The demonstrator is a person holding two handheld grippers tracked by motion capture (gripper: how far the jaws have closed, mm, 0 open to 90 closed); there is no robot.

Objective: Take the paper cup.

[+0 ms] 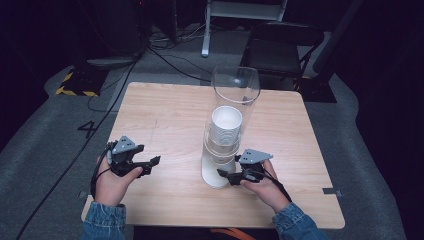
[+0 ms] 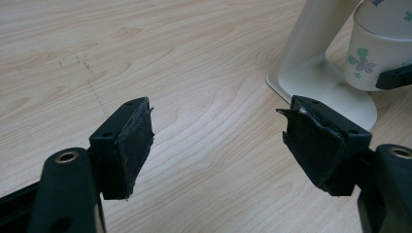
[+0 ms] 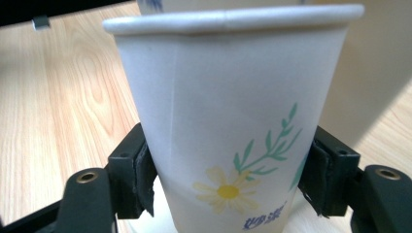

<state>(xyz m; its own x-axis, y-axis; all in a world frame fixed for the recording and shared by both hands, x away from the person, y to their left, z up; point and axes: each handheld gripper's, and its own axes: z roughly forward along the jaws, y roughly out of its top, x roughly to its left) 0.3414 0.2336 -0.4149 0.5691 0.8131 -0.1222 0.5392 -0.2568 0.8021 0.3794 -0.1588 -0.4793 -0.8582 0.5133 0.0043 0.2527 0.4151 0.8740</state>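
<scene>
- surface (image 1: pixel 165 120): a light wood top with visible grain, square with rounded corners, standing on grey floor covering.
- a cup dispenser (image 1: pixel 227 125) stands right of centre on the surface: a clear tube on a white base, with a stack of white paper cups inside.
- the paper cup (image 3: pixel 233 126), white with a daisy and green sprig print, sits at the foot of the dispenser, near the person's right hand.
- right gripper (image 1: pixel 231 175): its jaws are clamped on the lower sides of the paper cup, one pad on each side, as the right gripper view shows.
- left gripper (image 1: pixel 150 164): jaws spread apart with nothing between them, over bare wood at the near left, well apart from the dispenser.
- room: dark beyond the surface; a black folding chair (image 1: pixel 280 45) at the far right, cables (image 1: pixel 170 60) on the floor, a yellow-and-black hazard strip (image 1: pixel 70 85) at the far left.
</scene>
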